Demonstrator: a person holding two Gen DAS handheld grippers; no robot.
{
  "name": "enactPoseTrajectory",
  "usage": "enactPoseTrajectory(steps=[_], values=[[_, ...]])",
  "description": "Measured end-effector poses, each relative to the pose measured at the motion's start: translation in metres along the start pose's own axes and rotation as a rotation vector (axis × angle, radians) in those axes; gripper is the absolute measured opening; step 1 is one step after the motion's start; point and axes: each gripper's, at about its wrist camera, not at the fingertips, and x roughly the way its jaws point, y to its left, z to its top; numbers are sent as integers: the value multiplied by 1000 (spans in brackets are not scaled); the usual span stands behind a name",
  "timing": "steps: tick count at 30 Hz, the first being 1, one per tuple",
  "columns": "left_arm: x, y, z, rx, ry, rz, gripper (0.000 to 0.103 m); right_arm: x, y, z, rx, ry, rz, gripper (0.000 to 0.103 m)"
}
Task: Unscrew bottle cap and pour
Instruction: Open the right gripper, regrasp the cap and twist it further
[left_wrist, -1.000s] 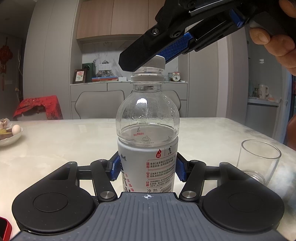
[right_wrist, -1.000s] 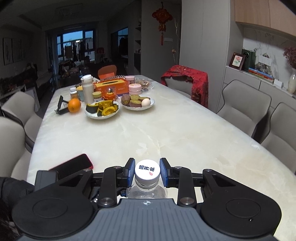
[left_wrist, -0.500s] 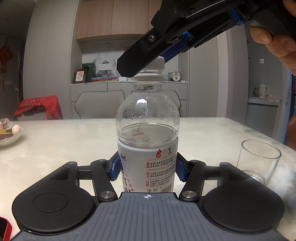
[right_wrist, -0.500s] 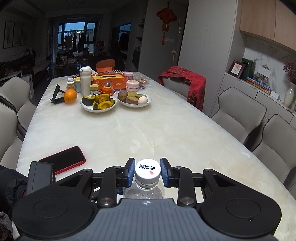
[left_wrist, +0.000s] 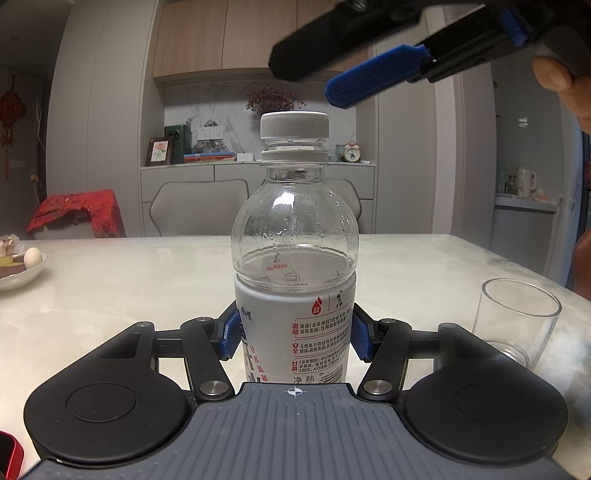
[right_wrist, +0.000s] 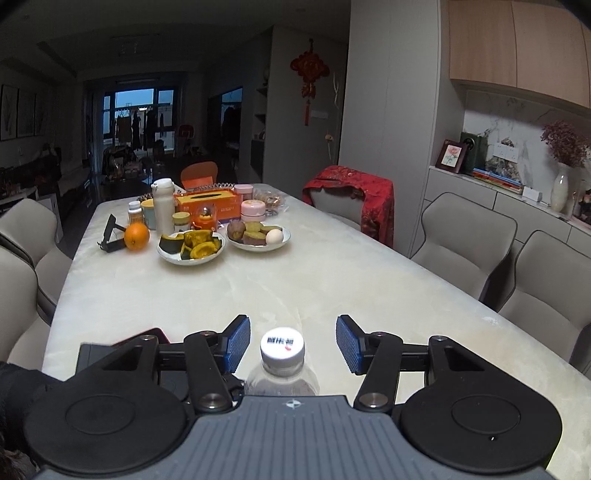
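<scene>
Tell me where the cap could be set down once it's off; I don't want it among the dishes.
Bare table stretches between the bottle and the two food plates. In the left wrist view, bare patches also lie left of the bottle and between it and the glass. The far end around the tissue box is crowded.

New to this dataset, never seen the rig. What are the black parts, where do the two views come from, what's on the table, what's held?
No robot: a person holds a hand-held gripper in each hand, each carrying a fisheye camera.

Left view: the left hand-held gripper clamps the water bottle, upright on the table; its cap is on. An empty glass stands nearby.

Right view: the right hand-held gripper is open above the cap, holding nothing. Farther off: food plates, an orange.
</scene>
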Motion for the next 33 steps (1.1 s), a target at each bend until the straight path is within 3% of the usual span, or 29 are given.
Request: enactPoseTrajectory(steps=[8, 11, 14, 19, 29, 33], values=[[-2, 0, 0, 1, 0, -1, 58, 9, 4, -6, -14, -9, 4, 54], [-2, 0, 1, 1, 0, -1, 58, 14, 5, -6, -27, -8, -2, 39], [-2, 1, 1, 2, 0, -1, 58, 18, 11, -7, -33, 0, 1, 32], [-2, 2, 2, 3, 1, -2, 58, 18, 14, -6, -5, 9, -25, 32], [-2, 5, 2, 4, 1, -2, 58, 24, 29, -5, 201, 22, -175, 32], [-1, 7, 2, 4, 1, -2, 58, 22, 31, -6, 220, 8, -188, 37]])
